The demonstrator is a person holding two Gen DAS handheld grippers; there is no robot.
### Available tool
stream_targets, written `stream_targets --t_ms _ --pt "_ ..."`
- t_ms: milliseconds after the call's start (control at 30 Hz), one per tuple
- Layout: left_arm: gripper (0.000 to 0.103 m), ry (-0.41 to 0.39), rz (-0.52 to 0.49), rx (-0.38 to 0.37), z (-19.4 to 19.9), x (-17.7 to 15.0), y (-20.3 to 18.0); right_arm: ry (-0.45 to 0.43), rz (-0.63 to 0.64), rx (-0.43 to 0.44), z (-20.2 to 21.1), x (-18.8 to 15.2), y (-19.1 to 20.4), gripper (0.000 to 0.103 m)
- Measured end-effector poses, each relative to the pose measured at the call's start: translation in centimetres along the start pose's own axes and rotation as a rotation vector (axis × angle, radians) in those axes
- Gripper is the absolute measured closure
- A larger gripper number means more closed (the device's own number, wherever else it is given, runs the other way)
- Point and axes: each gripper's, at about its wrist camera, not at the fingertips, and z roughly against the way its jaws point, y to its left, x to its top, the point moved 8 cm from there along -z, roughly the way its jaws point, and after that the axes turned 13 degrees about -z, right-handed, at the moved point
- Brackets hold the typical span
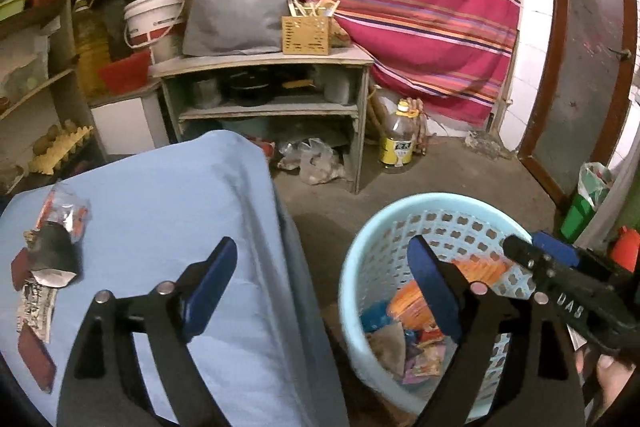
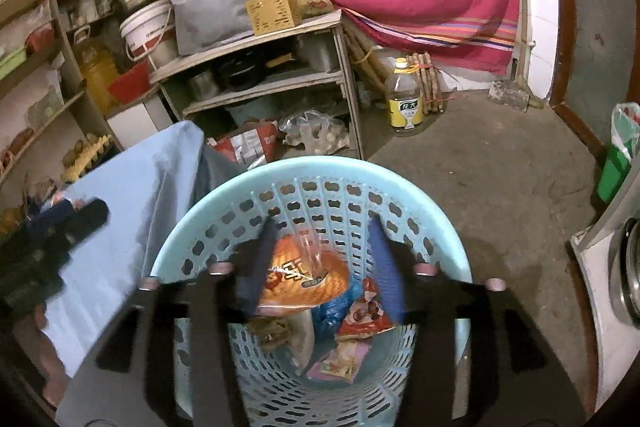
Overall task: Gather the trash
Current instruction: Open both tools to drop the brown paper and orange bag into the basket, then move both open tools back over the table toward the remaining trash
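A light blue perforated basket (image 1: 372,247) (image 2: 320,171) stands on the floor beside a table under a blue cloth (image 1: 168,211) (image 2: 132,211). It holds several wrappers, among them an orange snack bag (image 2: 308,273) (image 1: 412,301). My right gripper (image 2: 324,263) is open above the basket, with the orange bag between and below its fingers, apparently loose. My left gripper (image 1: 324,283) is open and empty, straddling the table edge and the basket. More trash lies on the cloth at the left: a dark wrapper (image 1: 54,255) and printed packets (image 1: 36,303).
A low shelf unit (image 1: 264,61) with a grey bag and a yellow box stands behind the table. An oil bottle (image 1: 398,143) stands on the concrete floor by a striped red cloth. A green bin (image 2: 616,167) stands at the right; a door frame is behind it.
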Motion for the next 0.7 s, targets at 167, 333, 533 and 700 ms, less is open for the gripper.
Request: stream_targets --t_ms 167,333,533,700 --pt "0.015 -0.003 0.028 0.008 1.0 -0.5 2.1 0.004 0.002 -0.029 -0.3 -0.2 -0.2 0.031" --pt "0.009 0.001 0.044 0.030 2.0 -1.6 4.5 -0.037 0.004 -0.032 0.7 0.1 1.1 0.009" --pt "0.007 0.011 0.059 0.064 3.5 -3.7 8.8 -0.050 0.038 -0.011 1.1 -0.7 4.7 0.004" --pt "0.006 0.016 0.073 0.138 5.4 -6.1 14.2 -0.053 0.058 0.017 0.6 -1.7 8.7 0.004"
